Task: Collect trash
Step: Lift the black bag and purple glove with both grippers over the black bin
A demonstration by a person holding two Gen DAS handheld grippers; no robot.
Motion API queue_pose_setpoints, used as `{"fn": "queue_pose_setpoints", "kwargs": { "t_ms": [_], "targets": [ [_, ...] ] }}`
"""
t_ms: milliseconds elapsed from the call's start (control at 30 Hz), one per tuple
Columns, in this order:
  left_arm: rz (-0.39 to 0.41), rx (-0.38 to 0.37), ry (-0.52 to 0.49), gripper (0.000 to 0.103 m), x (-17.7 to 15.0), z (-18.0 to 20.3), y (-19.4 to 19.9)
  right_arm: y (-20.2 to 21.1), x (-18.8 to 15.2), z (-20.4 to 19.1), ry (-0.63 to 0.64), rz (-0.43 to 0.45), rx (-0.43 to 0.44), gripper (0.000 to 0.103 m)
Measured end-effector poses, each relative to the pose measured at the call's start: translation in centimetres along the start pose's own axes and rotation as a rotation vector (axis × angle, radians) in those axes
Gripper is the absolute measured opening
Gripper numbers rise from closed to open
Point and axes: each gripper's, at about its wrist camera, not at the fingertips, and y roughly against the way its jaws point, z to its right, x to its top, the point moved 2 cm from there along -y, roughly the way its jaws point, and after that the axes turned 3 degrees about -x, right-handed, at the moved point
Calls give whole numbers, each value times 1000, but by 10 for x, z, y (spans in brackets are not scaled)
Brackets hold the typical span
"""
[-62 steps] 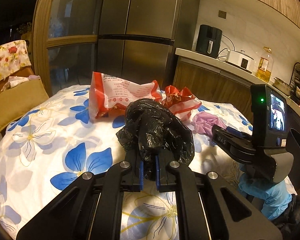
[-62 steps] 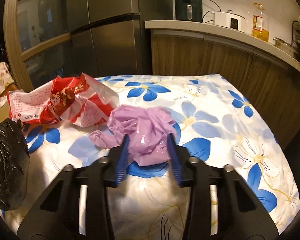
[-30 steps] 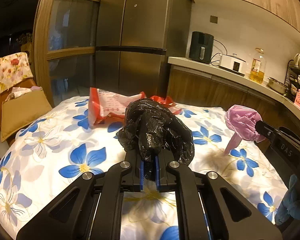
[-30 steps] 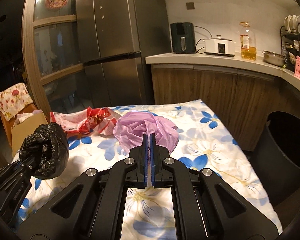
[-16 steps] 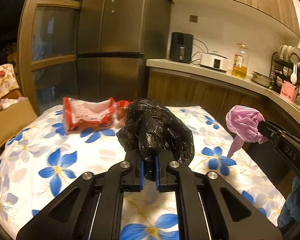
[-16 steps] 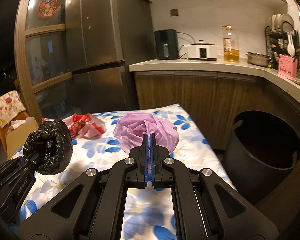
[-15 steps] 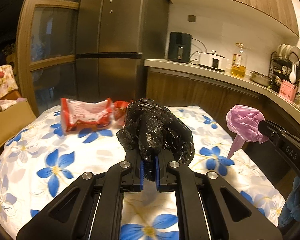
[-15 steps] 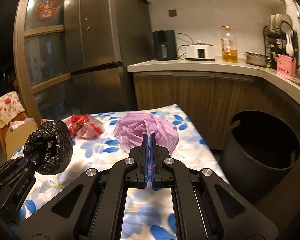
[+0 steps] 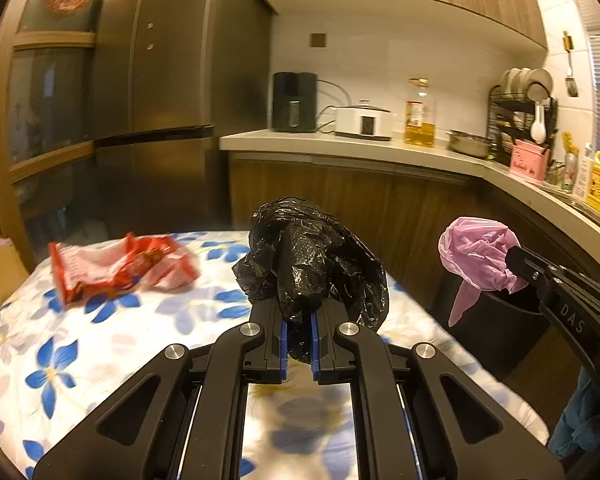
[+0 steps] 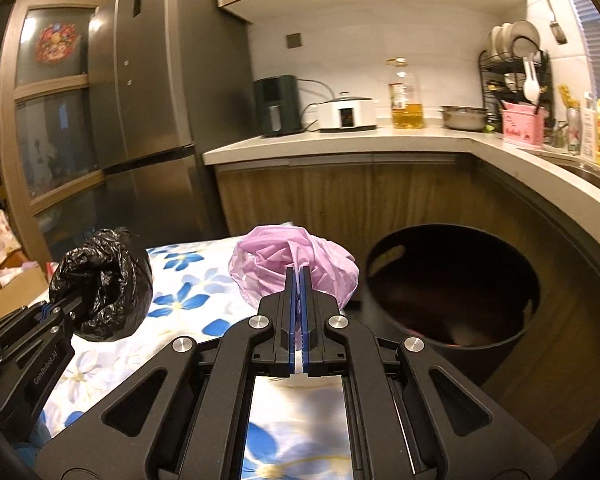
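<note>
My left gripper (image 9: pixel 299 320) is shut on a crumpled black plastic bag (image 9: pixel 312 256) and holds it in the air above the flowered tablecloth (image 9: pixel 100 344). It also shows at the left of the right wrist view (image 10: pixel 104 284). My right gripper (image 10: pixel 299 280) is shut on a crumpled pink plastic bag (image 10: pixel 292 268), held up near the table's right edge; the pink bag also shows in the left wrist view (image 9: pixel 476 256). A black round trash bin (image 10: pixel 452 292) stands open on the floor just right of the pink bag. A red and white snack wrapper (image 9: pixel 120 264) lies on the table at the far left.
A wooden kitchen counter (image 10: pixel 340 140) runs behind the bin and curves to the right, with an air fryer (image 10: pixel 276 106), a cooker, an oil bottle and a dish rack on it. A steel fridge (image 9: pixel 160 80) stands behind the table. A cardboard box (image 10: pixel 12 288) sits at the far left.
Both grippers have swung to the right with their bags held up. The open bin has come closer and larger in the right wrist view, and the red wrapper has slid to the left.
</note>
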Motion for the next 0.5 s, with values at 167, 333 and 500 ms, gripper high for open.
{"fn": "queue_pose_setpoints", "kwargs": {
  "t_ms": [167, 333, 500],
  "targets": [
    [8, -51, -26, 8, 10, 29, -10, 6, 6, 31, -29, 18, -61, 2],
    [29, -115, -78, 8, 19, 64, -17, 10, 12, 57, -48, 36, -113, 2],
    [36, -184, -103, 8, 27, 97, -26, 12, 19, 84, -58, 54, -167, 2]
  ]
}}
